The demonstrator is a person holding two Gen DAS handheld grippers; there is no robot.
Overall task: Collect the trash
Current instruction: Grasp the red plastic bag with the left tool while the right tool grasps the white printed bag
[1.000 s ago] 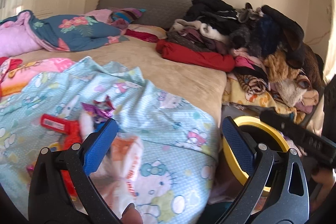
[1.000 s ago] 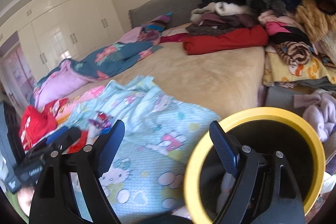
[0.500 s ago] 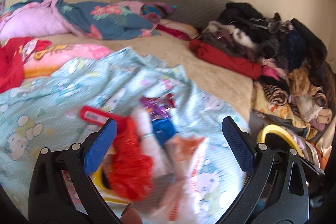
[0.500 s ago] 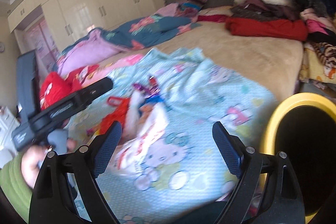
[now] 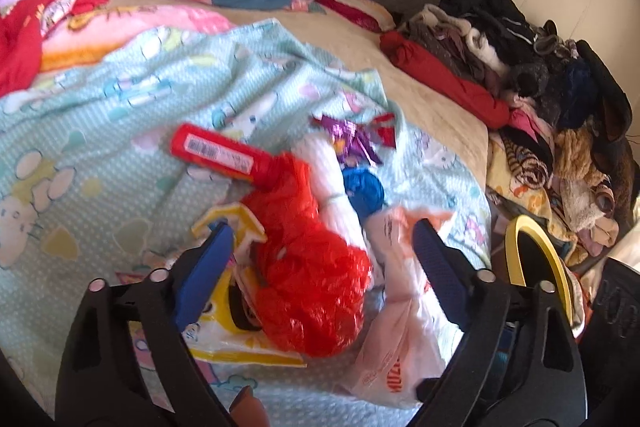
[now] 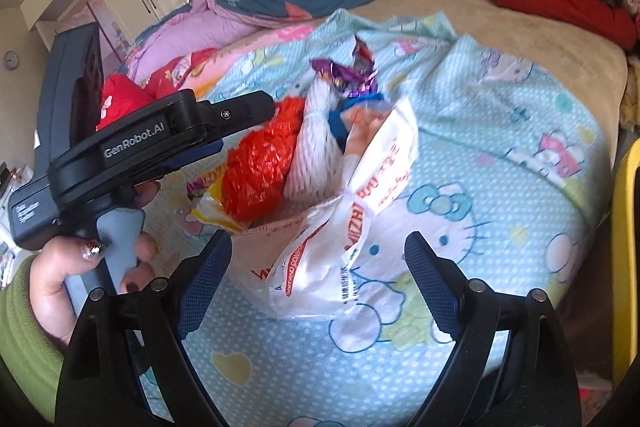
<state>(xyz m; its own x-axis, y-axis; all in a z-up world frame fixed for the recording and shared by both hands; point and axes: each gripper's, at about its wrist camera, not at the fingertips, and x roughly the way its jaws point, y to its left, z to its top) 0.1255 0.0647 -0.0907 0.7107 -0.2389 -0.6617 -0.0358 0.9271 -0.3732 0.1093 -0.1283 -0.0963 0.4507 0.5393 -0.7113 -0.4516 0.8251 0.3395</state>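
A heap of trash is seen on the light-blue blanket [image 5: 120, 99] of the bed: a red plastic bag [image 5: 312, 267], a white printed bag [image 6: 352, 219] and a red tube [image 5: 220, 153]. The left gripper [image 5: 320, 259] is held with fingers apart over the red bag; the right gripper [image 6: 320, 267] is likewise held spread, before the white bag. A yellow-rimmed bin [image 5: 536, 259] stands beside the bed.

The left hand-held gripper [image 6: 256, 111], seen from the right wrist, carries white lettering on its black body — "GenRobot.AI". The white plastic bag [image 6: 344, 227] just right of it bears red print, of which only fragments such as "SOFT AND CO…" and "MIZH…" can be made out — the rest is creased or blurred. The red bottle [image 5: 222, 155] shows a barcode label, its digits too small to read.
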